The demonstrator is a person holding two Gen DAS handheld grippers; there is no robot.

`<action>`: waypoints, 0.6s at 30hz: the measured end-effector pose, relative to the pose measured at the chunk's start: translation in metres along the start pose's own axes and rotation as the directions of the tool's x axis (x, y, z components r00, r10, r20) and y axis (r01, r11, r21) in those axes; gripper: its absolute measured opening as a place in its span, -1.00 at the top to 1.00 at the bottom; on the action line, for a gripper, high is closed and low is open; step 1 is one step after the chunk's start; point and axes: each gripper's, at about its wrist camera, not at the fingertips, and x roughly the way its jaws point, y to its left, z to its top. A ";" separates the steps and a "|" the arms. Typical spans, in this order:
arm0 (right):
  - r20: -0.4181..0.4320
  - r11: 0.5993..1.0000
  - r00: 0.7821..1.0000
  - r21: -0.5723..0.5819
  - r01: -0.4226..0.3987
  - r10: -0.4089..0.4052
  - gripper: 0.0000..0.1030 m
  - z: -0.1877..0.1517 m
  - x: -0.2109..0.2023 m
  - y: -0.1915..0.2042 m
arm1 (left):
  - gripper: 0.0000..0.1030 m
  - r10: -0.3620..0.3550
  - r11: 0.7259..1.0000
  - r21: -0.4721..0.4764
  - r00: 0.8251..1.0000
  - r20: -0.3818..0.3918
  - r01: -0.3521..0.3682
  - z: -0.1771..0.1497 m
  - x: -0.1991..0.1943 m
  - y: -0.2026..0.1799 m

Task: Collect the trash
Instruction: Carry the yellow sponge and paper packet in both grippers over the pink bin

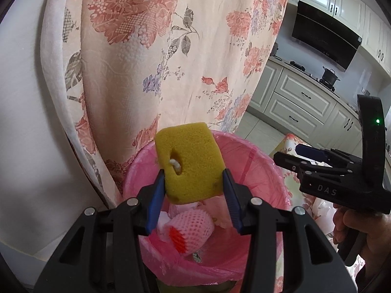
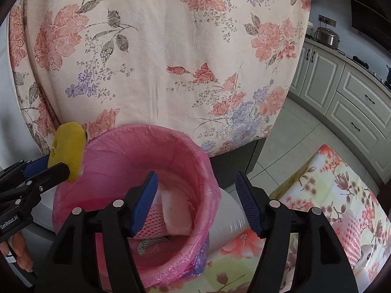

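Our left gripper [image 1: 193, 183] has its jaws clamped on the yellow sponge [image 1: 189, 162], poised above the pink-lined trash bin [image 1: 264, 168] for dropping. Our right gripper [image 2: 195, 202] jaws stand empty, apart over the bin, foam net [image 2: 152, 222] inside.

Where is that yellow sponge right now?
The yellow sponge is clamped between the left gripper's blue fingers, held above the pink-lined bin, in front of the floral cloth.

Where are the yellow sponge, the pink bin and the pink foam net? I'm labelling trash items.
yellow sponge [image 1: 193, 161]: left wrist view, middle of its front face.
pink bin [image 2: 156, 134]: right wrist view, far rim of its liner.
pink foam net [image 1: 193, 227]: left wrist view, its mesh side, inside the bin.
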 end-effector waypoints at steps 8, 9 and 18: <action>0.009 0.999 1.000 0.045 0.014 -0.014 -0.22 -0.011 -0.015 -0.018 | 0.13 -0.002 1.000 0.001 1.000 -0.005 0.002 0.001 0.005 -0.004; 0.010 0.999 1.000 0.051 0.016 -0.016 -0.22 -0.013 -0.017 -0.020 | 0.13 -0.002 1.000 0.002 1.000 -0.004 0.002 0.001 0.004 -0.004; 0.018 0.997 1.000 0.077 0.020 -0.022 -0.24 -0.021 -0.027 -0.029 | 0.06 0.024 1.000 -0.009 1.000 0.001 -0.024 -0.001 -0.001 -0.001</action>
